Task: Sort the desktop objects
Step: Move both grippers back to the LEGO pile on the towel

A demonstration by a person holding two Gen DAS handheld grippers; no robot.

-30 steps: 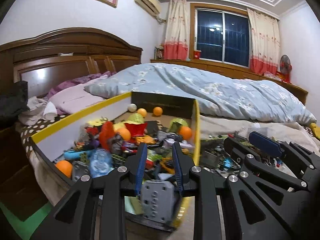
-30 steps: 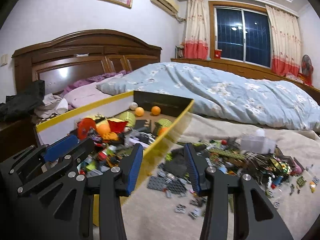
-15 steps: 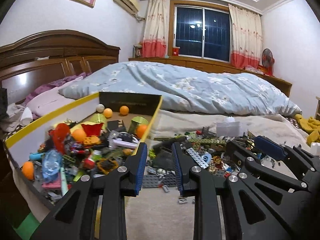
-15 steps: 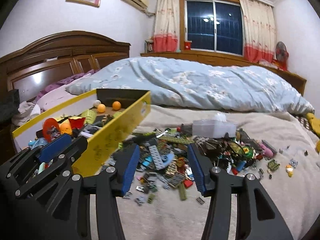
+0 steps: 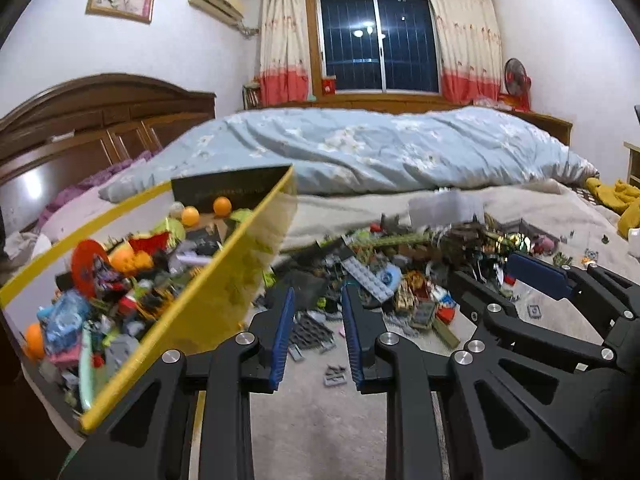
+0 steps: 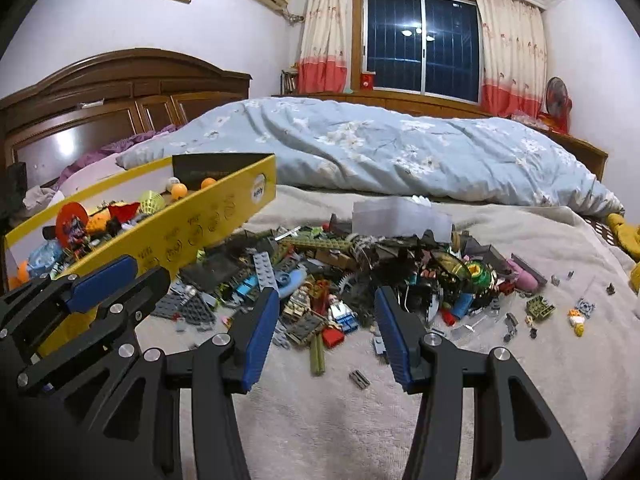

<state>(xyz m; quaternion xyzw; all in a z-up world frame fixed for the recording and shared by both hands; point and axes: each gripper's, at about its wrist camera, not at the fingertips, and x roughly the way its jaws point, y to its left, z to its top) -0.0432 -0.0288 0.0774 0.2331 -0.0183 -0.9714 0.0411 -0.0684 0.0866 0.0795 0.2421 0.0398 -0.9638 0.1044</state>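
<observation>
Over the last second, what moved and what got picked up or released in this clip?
The left gripper let go of a grey brick over the yellow box, then swung right to face the brick pile, empty. The right gripper also swung right over the pile, open and empty as before. Box, pile and blue quilt stayed put.

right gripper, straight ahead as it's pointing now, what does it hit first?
Likely the toy-brick pile on the bedspread. The right gripper is open and empty, with the minifigures at the pile's near edge framed between its fingers. Depth is uncertain in the fisheye view.
</observation>
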